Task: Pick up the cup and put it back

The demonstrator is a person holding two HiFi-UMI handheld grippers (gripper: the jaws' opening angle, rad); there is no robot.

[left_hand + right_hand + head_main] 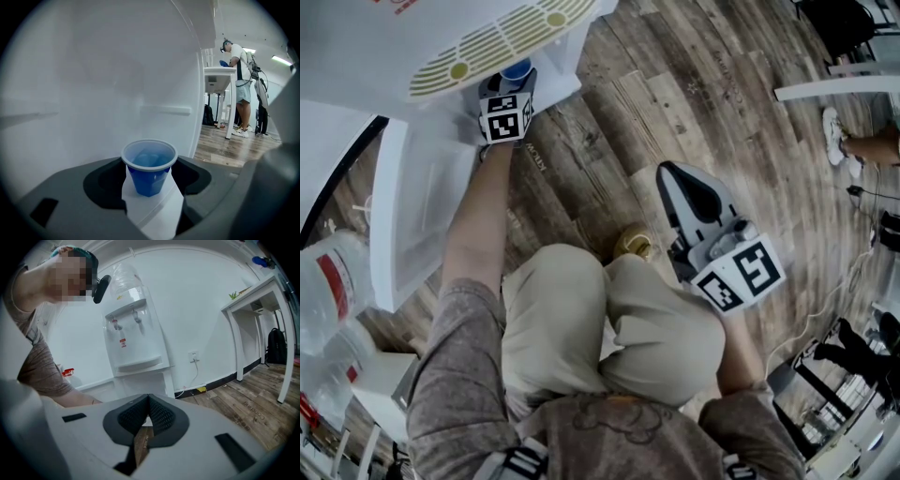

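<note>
Cup [149, 180], lower centre: blue smooth plastic, tapered, round rim. Your left gripper [149, 160] released around it; right gripper [148, 398] clenched, empty.

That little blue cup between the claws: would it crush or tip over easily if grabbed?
The blue cup looks like thin plastic with nothing visible inside, so probably light, and a hard squeeze may buckle it. It narrows toward its base on the white surface, so a sideways nudge could tip it.
</note>
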